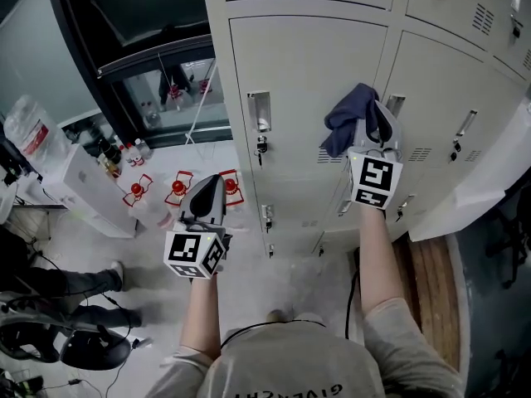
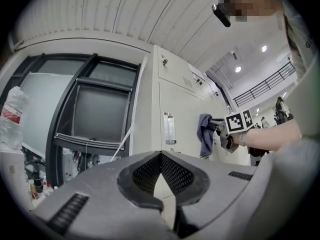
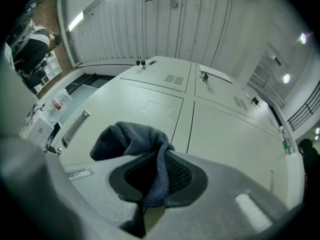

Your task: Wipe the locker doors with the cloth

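Observation:
The grey locker doors (image 1: 307,73) fill the upper part of the head view. My right gripper (image 1: 373,133) is shut on a dark blue cloth (image 1: 347,118), which bunches up against the seam between two doors. In the right gripper view the cloth (image 3: 131,140) hangs clamped between the jaws of that gripper (image 3: 155,180), close to the door (image 3: 220,134). My left gripper (image 1: 207,187) hangs lower, left of the lockers, shut with nothing in it. The left gripper view shows its own jaws (image 2: 161,156) closed, with the cloth (image 2: 204,134) and the right gripper (image 2: 223,134) beyond.
A metal handle (image 1: 259,110) with a lock sits on the left door. Red-capped bottles (image 1: 178,187) and a white box (image 1: 91,185) stand on the floor at left. A person's legs (image 1: 66,293) lie at lower left. A wooden board (image 1: 431,288) lies at right.

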Demonstrator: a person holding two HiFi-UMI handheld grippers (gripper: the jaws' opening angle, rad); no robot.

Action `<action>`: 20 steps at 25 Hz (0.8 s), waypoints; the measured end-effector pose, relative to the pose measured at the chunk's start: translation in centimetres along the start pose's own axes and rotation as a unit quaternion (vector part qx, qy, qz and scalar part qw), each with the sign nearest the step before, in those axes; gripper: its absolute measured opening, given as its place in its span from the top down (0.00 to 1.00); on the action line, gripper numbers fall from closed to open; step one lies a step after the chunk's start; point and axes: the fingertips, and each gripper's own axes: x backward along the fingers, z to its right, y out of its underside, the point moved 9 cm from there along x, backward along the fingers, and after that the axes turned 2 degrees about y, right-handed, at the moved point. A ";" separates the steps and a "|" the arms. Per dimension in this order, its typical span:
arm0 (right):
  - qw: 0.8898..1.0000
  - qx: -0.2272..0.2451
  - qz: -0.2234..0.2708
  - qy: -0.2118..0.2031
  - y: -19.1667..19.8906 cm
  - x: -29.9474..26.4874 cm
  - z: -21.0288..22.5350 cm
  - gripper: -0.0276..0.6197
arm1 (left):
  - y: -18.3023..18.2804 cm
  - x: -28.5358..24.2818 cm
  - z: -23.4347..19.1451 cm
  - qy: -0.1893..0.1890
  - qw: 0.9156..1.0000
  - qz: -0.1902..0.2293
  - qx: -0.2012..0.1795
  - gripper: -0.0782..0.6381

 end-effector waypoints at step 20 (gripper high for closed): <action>0.973 -0.123 0.008 -0.196 2.5 3.6 -17.5 0.91 | 1.7 4.1 -2.1 -0.047 0.999 -0.026 0.003 0.90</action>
